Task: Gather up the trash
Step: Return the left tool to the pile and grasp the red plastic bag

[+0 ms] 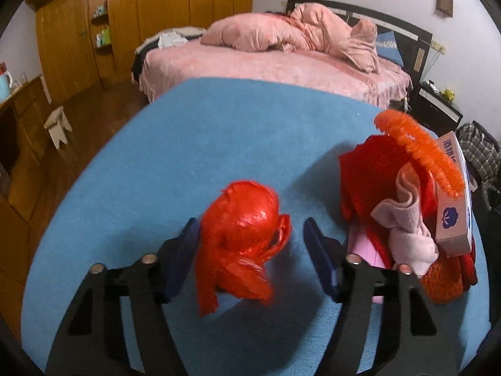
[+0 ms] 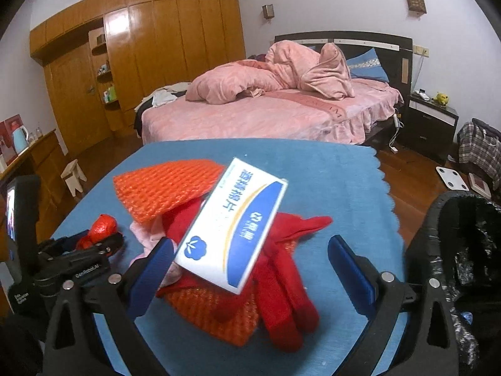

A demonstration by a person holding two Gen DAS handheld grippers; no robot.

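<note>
The left gripper (image 1: pixel 250 250) straddles a crumpled red bag (image 1: pixel 241 238) on the blue cloth (image 1: pixel 188 144); the left pad touches the plastic, the right stands clear, so the jaws bracket the bag without clamping it, placed that way, I judge, to close on it as the next piece of trash. The right gripper (image 2: pixel 250 269) hangs with its jaws wide apart over the pile just beside the bag, holding nothing; its left pad lies against the corner of the box (image 2: pixel 235 228), which leans across red fabric (image 2: pixel 281 266) and orange mesh (image 2: pixel 169 188), probably the next pick. At the right edge of the cloth a black bin (image 2: pixel 454 250) stands lined and open, close enough to drop things in. Beyond the cloth lie the pink bed (image 2: pixel 266 116) and the wardrobe (image 2: pixel 156 47).
</note>
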